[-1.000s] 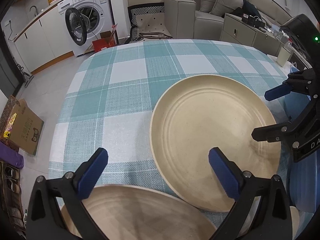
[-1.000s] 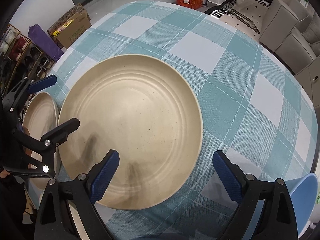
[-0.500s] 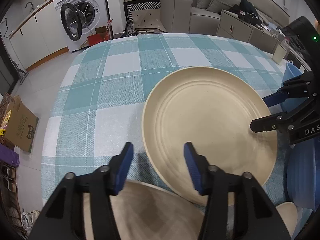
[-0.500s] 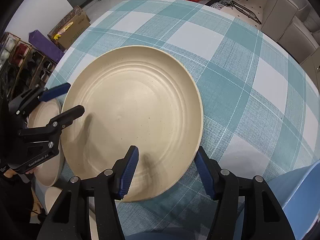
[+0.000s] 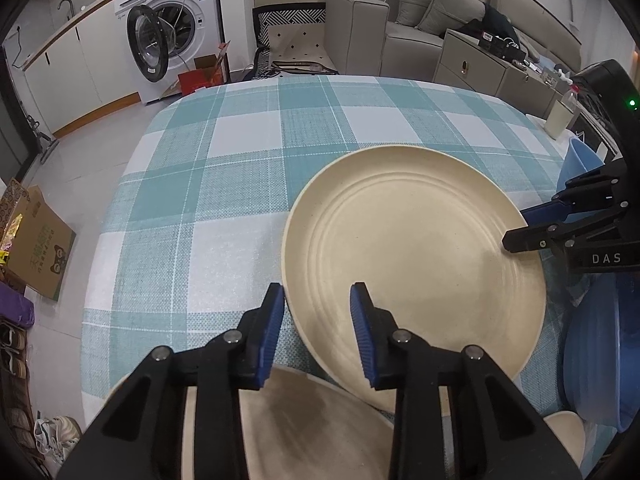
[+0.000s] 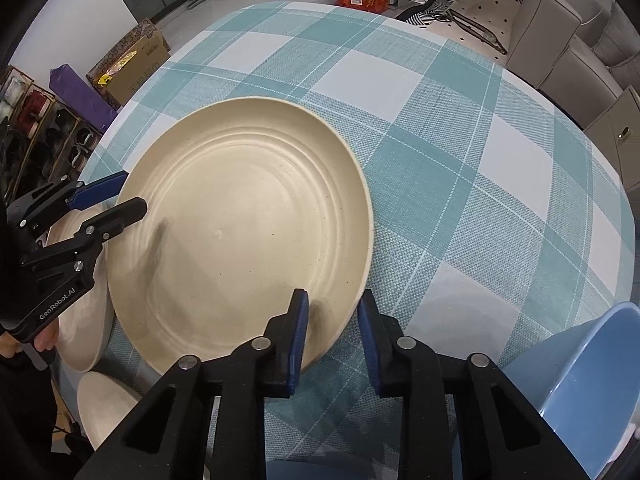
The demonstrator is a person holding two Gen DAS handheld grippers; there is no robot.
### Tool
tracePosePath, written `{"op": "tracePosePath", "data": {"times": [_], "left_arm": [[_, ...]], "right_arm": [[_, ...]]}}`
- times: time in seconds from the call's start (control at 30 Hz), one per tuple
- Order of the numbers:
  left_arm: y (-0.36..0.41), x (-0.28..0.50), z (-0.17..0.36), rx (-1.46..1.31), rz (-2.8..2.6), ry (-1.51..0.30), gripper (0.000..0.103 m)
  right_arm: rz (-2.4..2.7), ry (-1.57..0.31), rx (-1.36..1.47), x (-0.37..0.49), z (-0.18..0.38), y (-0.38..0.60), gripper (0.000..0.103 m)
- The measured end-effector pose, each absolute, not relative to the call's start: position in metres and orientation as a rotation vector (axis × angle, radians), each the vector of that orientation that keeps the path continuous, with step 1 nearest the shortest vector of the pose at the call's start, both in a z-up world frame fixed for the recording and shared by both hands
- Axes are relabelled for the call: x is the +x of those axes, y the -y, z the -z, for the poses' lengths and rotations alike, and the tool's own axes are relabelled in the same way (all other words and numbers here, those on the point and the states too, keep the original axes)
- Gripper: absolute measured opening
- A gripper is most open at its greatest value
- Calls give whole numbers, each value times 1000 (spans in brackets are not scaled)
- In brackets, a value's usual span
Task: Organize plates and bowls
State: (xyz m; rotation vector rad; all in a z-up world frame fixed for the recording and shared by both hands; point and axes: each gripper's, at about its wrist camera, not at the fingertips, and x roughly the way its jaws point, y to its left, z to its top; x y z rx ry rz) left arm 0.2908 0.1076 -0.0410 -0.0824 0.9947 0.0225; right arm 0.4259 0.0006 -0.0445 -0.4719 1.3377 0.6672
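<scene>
Large cream plate (image 5: 416, 248) flat on checked tablecloth (image 5: 224, 184). Left gripper (image 5: 316, 300) and right gripper (image 6: 332, 304) straddling opposite rims — jaws narrowed, grip uncertain. Bare cloth beyond; second plate (image 5: 304, 424) overlapped near edge.

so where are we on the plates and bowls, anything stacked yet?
Done: nothing looks stacked. The large round beige plate lies flat on the teal checked tablecloth.
In hand: the left gripper and right gripper each straddle its rim on opposite sides, jaws narrowed but not visibly clamped.
Left: that plate, a second beige plate at the near edge, a small beige dish and the blue bowls.
</scene>
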Motion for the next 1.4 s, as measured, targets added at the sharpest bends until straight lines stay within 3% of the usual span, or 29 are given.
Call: {"op": "tracePosePath", "data": {"times": [1.4], "left_arm": [[-111,226,-32,-92,-74,-792,30]], "right_arm": [[-717,-1106,-329,365,-56,30,21]]}}
